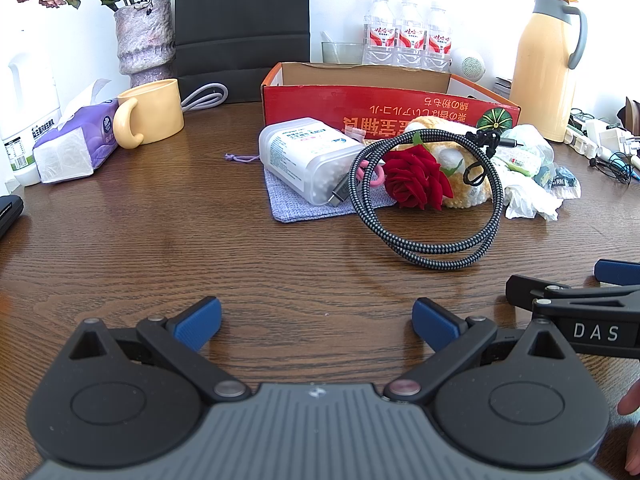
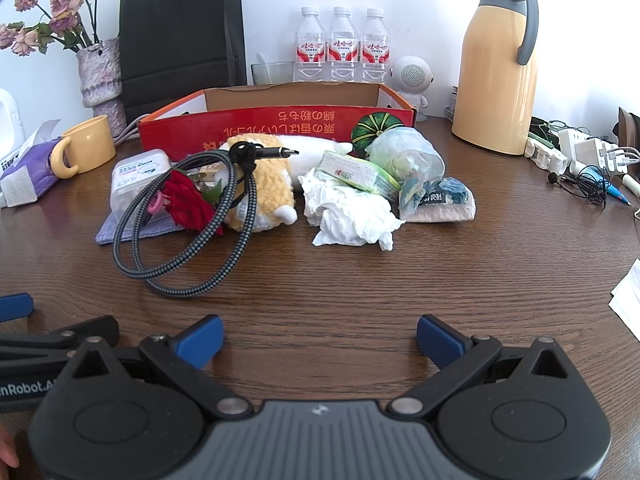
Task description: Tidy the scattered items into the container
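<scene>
Hovering low in each frame, the left gripper (image 1: 316,322) and right gripper (image 2: 320,340) have jaws spread wide, while the braided cable (image 2: 188,224) lies mid-frame before the red cardboard box (image 2: 276,120).

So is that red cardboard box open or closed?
Open. The red box has no lid on top, and its brown inner walls show above the front side. Whether anything lies inside cannot be told from here.

Dark wooden table (image 2: 400,280); white wall (image 2: 420,8) behind, seemingly overexposed.
</scene>
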